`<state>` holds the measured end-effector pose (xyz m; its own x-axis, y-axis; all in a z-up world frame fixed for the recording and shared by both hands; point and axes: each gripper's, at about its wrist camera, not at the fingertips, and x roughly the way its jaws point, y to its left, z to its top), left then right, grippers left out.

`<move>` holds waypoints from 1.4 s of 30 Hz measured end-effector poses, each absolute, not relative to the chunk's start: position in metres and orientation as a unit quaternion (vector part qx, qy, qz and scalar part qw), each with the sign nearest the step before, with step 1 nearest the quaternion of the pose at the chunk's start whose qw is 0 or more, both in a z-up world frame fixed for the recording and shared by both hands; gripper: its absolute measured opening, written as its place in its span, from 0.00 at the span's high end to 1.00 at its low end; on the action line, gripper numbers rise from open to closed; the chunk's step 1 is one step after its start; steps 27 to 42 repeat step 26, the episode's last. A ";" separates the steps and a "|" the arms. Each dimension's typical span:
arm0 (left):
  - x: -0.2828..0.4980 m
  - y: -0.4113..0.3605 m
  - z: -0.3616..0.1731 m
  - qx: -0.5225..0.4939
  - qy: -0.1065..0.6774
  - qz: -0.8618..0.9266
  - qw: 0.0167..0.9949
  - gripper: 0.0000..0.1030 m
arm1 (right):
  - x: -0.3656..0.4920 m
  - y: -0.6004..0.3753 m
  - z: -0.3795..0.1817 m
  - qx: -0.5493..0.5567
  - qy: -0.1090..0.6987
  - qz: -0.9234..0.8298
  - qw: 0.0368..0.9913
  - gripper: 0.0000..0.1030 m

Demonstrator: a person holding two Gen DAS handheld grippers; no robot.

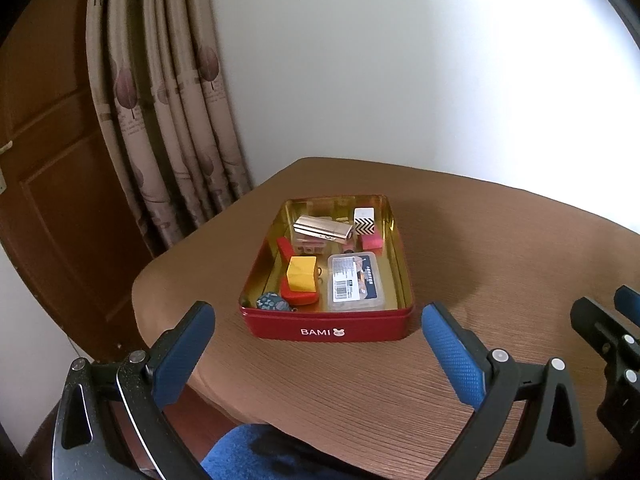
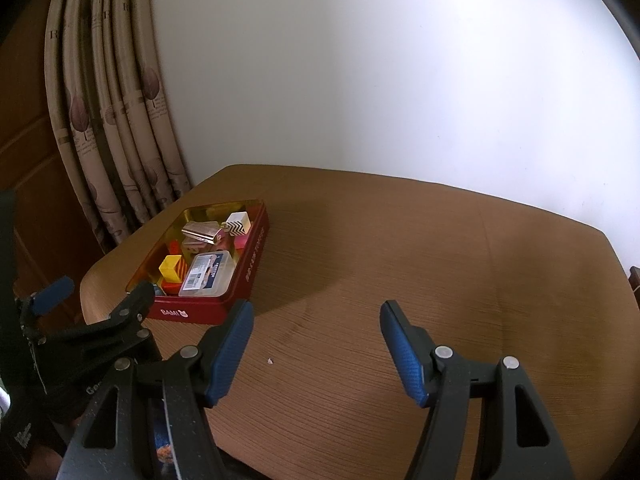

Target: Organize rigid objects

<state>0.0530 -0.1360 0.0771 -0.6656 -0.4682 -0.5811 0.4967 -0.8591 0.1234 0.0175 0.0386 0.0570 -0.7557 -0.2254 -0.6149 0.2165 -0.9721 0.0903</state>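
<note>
A red BAMI tin (image 1: 326,330) with a gold inside sits on the brown table (image 1: 500,260). In it lie a clear plastic case (image 1: 354,282), a yellow block (image 1: 302,274) on red pieces, a metallic bar (image 1: 323,229), a white chevron block (image 1: 365,220), a pink block (image 1: 372,242) and a dark patterned piece (image 1: 273,301). My left gripper (image 1: 318,322) is open and empty, just in front of the tin. My right gripper (image 2: 316,320) is open and empty, over the table to the right of the tin (image 2: 200,312). The left gripper (image 2: 96,292) also shows in the right wrist view.
A patterned curtain (image 1: 160,112) and a wooden door (image 1: 52,184) stand left of the table. A white wall (image 1: 400,60) is behind it. A small white crumb (image 2: 270,360) lies on the table. The table's left edge (image 1: 136,292) is close to the tin.
</note>
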 end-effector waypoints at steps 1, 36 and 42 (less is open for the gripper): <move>0.053 -0.136 0.077 0.312 0.024 -0.912 0.264 0.00 | 0.017 0.038 0.057 0.329 -0.008 -0.937 0.118 0.34; 0.056 -0.133 0.062 0.322 0.021 -0.905 0.276 0.00 | 0.018 0.041 0.056 0.327 -0.014 -0.938 0.116 0.34; 0.056 -0.133 0.062 0.322 0.021 -0.905 0.276 0.00 | 0.018 0.041 0.056 0.327 -0.014 -0.938 0.116 0.34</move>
